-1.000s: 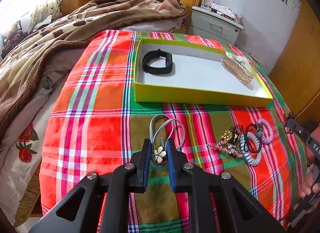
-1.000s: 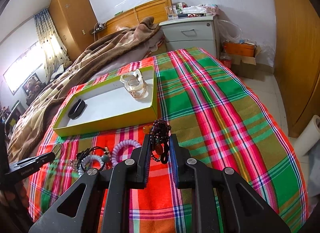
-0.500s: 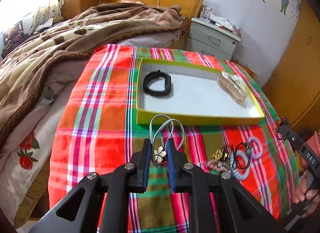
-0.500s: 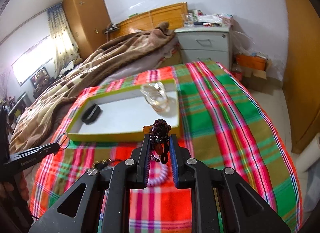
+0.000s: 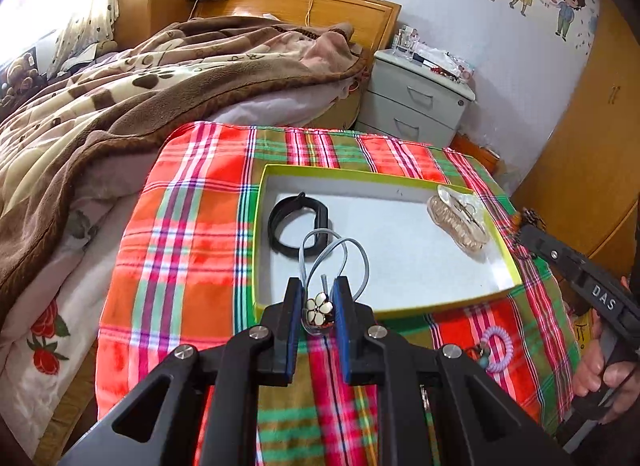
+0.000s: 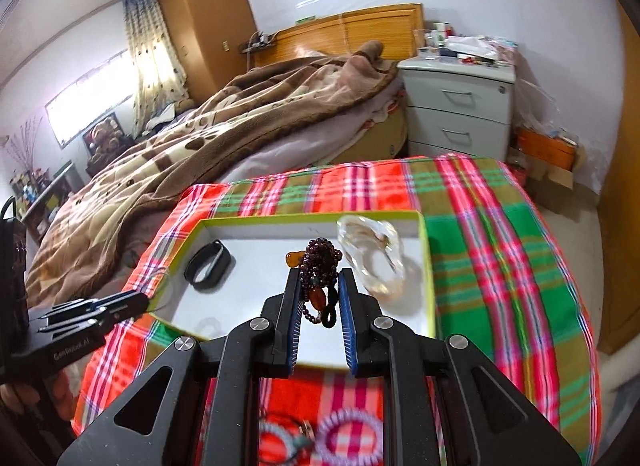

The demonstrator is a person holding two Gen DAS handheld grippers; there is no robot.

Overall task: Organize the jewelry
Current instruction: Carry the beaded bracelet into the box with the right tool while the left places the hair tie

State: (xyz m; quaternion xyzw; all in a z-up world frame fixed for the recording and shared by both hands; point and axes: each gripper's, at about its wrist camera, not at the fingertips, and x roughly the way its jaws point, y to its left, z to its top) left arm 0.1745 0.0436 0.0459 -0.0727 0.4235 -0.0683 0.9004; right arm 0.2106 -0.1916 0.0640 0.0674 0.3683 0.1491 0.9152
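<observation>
My left gripper (image 5: 317, 290) is shut on a grey cord hair tie with a white flower (image 5: 319, 308), held above the near edge of the yellow-green box (image 5: 440, 305). My right gripper (image 6: 319, 282) is shut on a dark purple bead bracelet (image 6: 320, 262) with amber beads, held over the box (image 6: 422, 234). Inside the box lie a black band (image 5: 298, 225) and a clear hair claw (image 5: 458, 221); both show in the right wrist view, the band (image 6: 208, 270) and the claw (image 6: 372, 258).
The box sits on a red-green plaid cloth (image 5: 180, 246). Purple spiral hair ties (image 6: 350, 436) and other hair ties (image 5: 498, 346) lie on the cloth near me. A brown blanket (image 5: 120, 93) covers the bed behind; a grey nightstand (image 5: 416, 105) stands at the back.
Both grippers have risen and moved forward toward the box, each carrying its item. The remaining hair ties have dropped below and behind the fingers.
</observation>
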